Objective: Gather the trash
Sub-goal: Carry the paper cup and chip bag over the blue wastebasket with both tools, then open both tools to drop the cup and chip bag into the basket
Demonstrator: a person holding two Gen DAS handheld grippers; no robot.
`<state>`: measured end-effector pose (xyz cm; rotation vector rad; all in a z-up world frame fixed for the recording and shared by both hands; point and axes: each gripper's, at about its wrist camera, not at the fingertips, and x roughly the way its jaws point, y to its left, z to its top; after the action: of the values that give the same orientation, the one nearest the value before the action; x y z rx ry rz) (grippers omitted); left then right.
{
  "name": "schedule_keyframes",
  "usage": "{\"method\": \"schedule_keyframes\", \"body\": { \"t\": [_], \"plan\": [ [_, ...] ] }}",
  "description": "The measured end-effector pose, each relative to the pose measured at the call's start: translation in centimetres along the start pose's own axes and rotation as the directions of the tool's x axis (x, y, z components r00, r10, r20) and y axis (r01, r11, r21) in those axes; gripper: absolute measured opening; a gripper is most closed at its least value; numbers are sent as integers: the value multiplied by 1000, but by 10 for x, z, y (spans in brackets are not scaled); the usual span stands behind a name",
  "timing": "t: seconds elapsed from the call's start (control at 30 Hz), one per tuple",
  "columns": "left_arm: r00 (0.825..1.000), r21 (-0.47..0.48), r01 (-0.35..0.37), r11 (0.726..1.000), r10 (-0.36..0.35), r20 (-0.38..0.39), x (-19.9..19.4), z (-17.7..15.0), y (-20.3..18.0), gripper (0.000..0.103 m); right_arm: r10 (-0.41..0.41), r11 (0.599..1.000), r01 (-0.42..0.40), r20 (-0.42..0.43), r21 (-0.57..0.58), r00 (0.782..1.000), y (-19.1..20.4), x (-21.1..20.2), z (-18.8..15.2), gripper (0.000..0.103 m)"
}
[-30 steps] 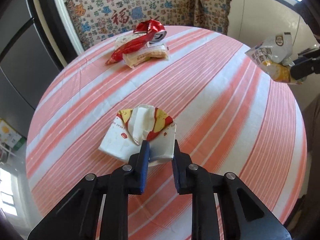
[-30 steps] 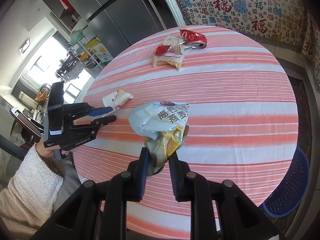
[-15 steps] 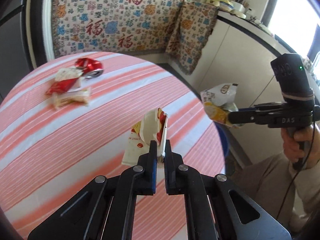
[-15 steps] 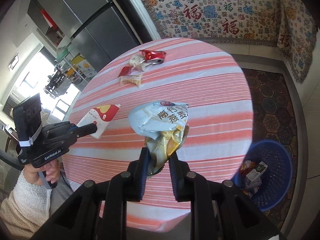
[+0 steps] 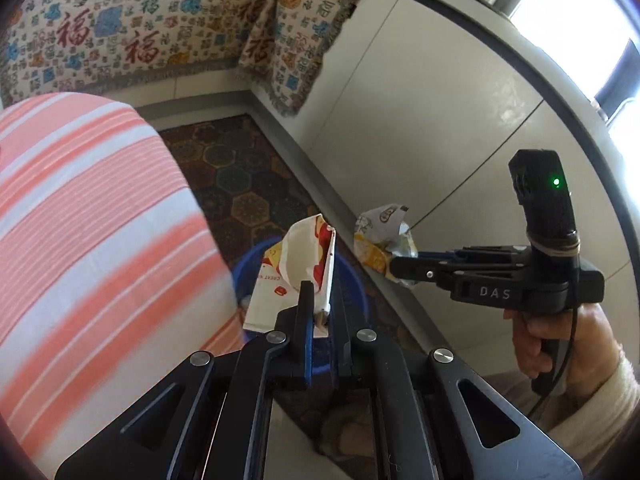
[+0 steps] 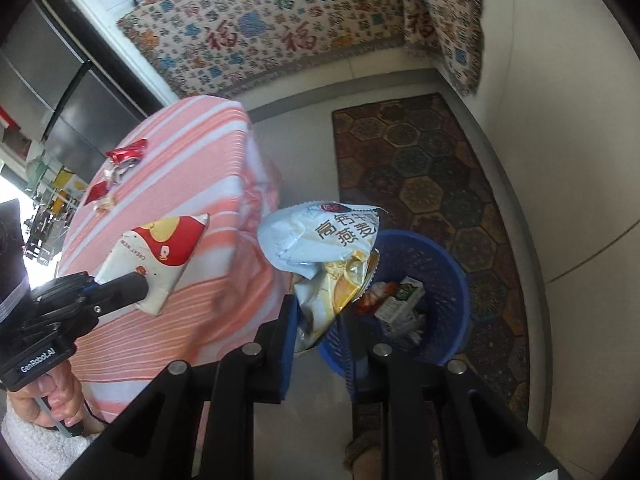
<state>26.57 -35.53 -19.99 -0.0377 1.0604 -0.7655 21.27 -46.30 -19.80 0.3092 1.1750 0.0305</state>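
Note:
My left gripper (image 5: 322, 300) is shut on a flattened white and red paper carton (image 5: 298, 268), held in the air past the table edge, above the blue basket (image 5: 352, 276). The same carton (image 6: 158, 256) and left gripper (image 6: 140, 288) show at the left of the right wrist view. My right gripper (image 6: 320, 316) is shut on a crumpled pale blue and yellow snack bag (image 6: 320, 240), hanging over the rim of the blue basket (image 6: 444, 272). In the left wrist view that bag (image 5: 380, 236) sits in the right gripper (image 5: 394, 266) beside the carton.
The round table with a pink striped cloth (image 6: 192, 168) carries several wrappers and a crushed red can (image 6: 126, 154) at its far side. The basket holds a small carton (image 6: 402, 300) and other trash. A patterned rug (image 6: 424, 160) lies on the floor by white cabinets (image 5: 440, 120).
Both grippers swung off the table toward the blue basket on the floor. The left one closed on the carton and lifted it off the cloth. The right one kept its bag throughout.

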Motion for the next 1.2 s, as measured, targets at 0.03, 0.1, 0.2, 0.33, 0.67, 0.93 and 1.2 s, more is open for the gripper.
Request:
{"method": "schedule_keyframes", "body": {
  "t": [0.03,0.1,0.2,0.33,0.67,0.93,1.2],
  "plan": [
    [1000,-1,2,1000,-2,-16,12,0,-2,4,-8,1000,9,-18,19,1000,-12,8,-1,20],
    [999,0,-2,1000,2,-41,34,3,-9,4,-8,998,10,-49,57,999,-30,23,-3,20],
    [997,-5,-2,1000,1,-73,61,6,-15,4,5,994,4,-86,111,996,-54,46,-8,20],
    [994,1,-1,1000,1,-110,90,8,-15,4,32,987,-12,-126,159,992,-75,74,-12,20],
    [993,19,-37,999,39,-112,109,4,-22,71,-8,988,29,-136,154,991,-99,97,-14,50],
    [991,-2,-121,993,121,49,24,-18,-31,92,-123,981,107,97,160,988,-95,35,-15,50],
    [967,-87,-227,970,235,97,-77,-74,12,92,-206,973,229,398,-12,894,-11,-20,-8,72]
  ]
}}
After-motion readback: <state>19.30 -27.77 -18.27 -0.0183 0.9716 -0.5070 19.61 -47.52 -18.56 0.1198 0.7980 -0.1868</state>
